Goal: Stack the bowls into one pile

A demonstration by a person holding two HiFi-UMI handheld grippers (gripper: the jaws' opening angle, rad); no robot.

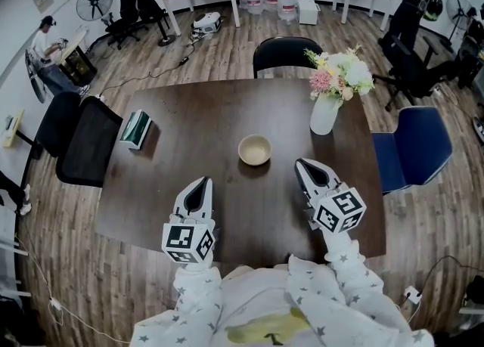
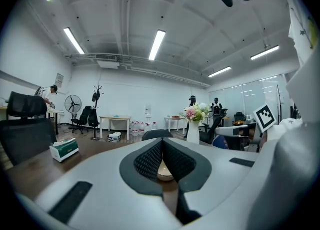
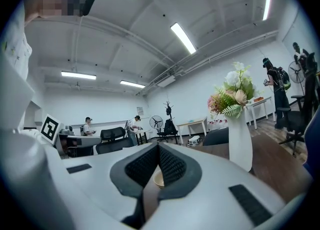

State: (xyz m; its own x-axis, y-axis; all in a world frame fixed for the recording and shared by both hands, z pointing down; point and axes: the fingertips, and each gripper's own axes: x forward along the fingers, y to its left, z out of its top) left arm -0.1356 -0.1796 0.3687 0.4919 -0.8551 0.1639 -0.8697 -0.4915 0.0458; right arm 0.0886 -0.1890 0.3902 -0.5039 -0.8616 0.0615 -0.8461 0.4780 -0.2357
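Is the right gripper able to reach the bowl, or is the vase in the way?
Probably yes: only bare table lies between the right gripper and the bowl; the vase stands farther off, to its right.

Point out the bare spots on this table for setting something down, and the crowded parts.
Bare table: the wide stretch between the tissue box and the bowl, the far strip behind the bowl, and the right side nearer than the vase. Tightest: the near edge, where left gripper and right gripper flank the gap in front of the bowl.
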